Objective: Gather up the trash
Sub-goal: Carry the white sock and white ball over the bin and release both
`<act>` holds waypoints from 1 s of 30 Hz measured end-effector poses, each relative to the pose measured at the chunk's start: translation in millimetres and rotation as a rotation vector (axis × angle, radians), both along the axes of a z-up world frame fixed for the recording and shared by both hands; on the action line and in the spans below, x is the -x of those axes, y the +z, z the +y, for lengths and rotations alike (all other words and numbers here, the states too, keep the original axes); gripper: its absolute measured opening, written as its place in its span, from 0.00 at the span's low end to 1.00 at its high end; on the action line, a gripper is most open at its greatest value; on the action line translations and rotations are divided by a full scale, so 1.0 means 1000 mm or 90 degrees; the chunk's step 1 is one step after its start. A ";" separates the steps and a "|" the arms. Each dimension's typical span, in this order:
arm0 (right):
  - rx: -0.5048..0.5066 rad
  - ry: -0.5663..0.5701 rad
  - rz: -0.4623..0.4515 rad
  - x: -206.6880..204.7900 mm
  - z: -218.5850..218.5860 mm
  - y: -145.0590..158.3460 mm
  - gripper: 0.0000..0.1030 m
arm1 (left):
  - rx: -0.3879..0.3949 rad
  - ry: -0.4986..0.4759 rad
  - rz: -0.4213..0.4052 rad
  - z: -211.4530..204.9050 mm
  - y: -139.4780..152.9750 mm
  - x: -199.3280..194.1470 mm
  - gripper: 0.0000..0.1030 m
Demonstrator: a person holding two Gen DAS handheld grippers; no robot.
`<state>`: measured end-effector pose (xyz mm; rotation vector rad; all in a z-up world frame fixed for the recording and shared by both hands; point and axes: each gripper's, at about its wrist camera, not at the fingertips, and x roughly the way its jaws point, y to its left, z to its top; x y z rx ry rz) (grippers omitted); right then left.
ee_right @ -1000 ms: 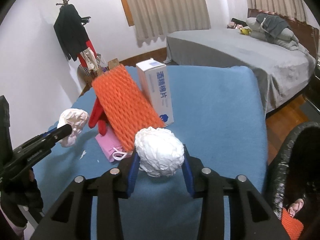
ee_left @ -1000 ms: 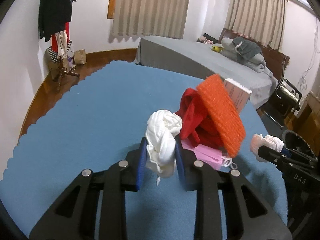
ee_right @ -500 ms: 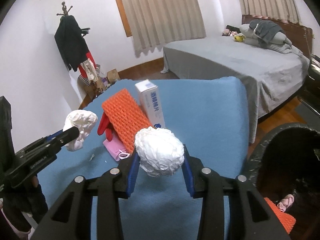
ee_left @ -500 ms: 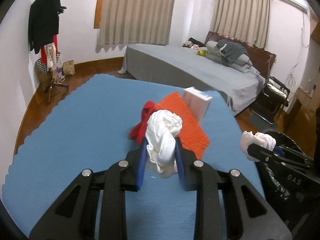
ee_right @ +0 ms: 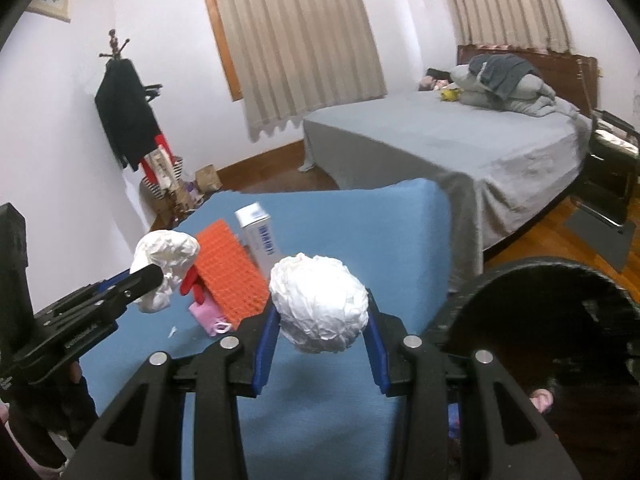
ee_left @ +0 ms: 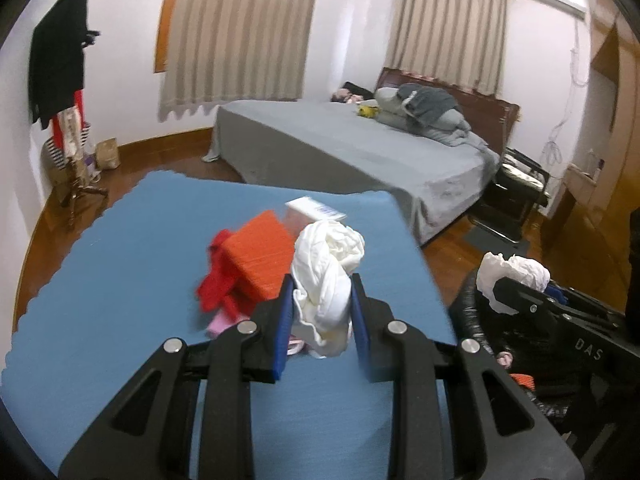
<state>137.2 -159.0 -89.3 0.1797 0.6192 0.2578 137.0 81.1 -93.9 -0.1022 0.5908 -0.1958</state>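
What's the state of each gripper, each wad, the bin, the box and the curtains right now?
Left gripper: shut on twisted white wad, lifted off the table.
Right gripper: shut on crumpled paper ball, lifted.
Black-lined trash bin: open, some trash inside.
White box: upright, closed.
Orange foam net: propped against box.
Curtains: drawn.

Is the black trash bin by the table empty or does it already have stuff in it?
Not empty: the black trash bin already holds something orange and something pink.
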 end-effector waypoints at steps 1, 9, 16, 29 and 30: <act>0.001 -0.008 -0.001 0.002 -0.006 0.000 0.38 | 0.002 -0.011 -0.001 -0.007 0.001 0.000 0.25; 0.016 -0.100 0.007 0.017 -0.068 -0.001 0.38 | 0.015 -0.098 -0.011 -0.068 0.005 0.001 0.25; 0.029 -0.167 0.013 0.033 -0.115 -0.006 0.38 | 0.021 -0.176 -0.014 -0.130 0.002 0.002 0.25; 0.035 -0.273 0.043 0.060 -0.183 -0.024 0.40 | 0.033 -0.297 0.015 -0.225 -0.020 -0.009 0.26; 0.035 -0.278 0.045 0.061 -0.185 -0.025 0.41 | 0.034 -0.304 0.016 -0.231 -0.022 -0.009 0.27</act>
